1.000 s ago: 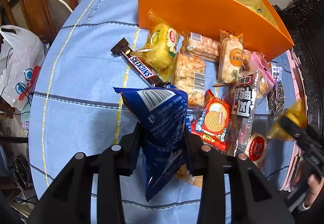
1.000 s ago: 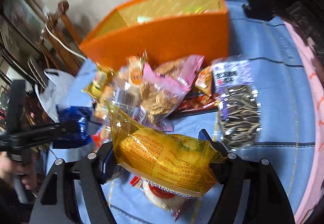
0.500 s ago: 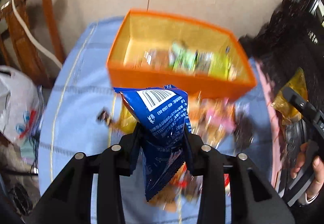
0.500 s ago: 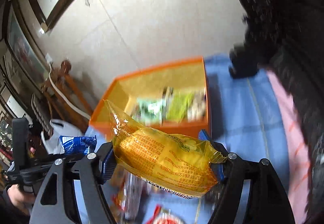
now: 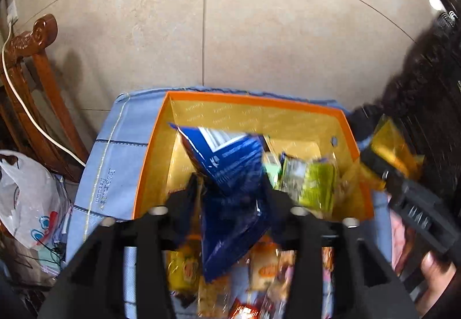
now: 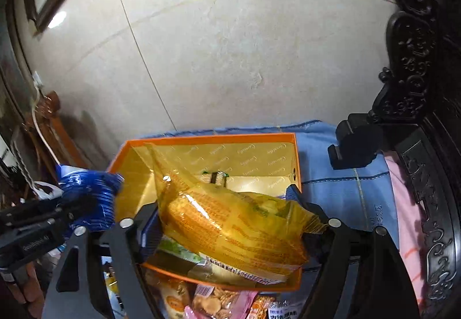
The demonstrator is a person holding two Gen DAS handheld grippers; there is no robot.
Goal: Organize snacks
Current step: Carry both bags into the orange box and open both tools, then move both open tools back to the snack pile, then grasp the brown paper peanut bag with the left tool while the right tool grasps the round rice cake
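Observation:
A blue snack bag (image 5: pixel 230 169) hangs, blurred and tilted, between the fingers of my left gripper (image 5: pixel 233 183). Its jaws are opening and a slit shows beside the left pad. Under it stands the orange box (image 5: pixel 253 98), which holds green packets (image 5: pixel 311 183). In the right wrist view my right gripper (image 6: pixel 223 203) has a puffy yellow snack bag (image 6: pixel 230 226) across its fingers. Those jaws are opening too, though both pads still touch the bag. It hovers above the same orange box (image 6: pixel 219 140). The blue bag (image 6: pixel 86 192) shows at the left.
Loose snack packets (image 5: pixel 259 270) lie on the blue tablecloth (image 5: pixel 115 174) in front of the box. A wooden chair (image 5: pixel 34 59) and a white plastic bag (image 5: pixel 26 198) are at the left. Dark carved furniture (image 6: pixel 412 59) crowds the right. A tiled wall stands behind.
Both grippers rose and moved forward from above the snack pile to above the orange box. The left jaws spread and the blue bag tipped. The right jaws widened slightly.

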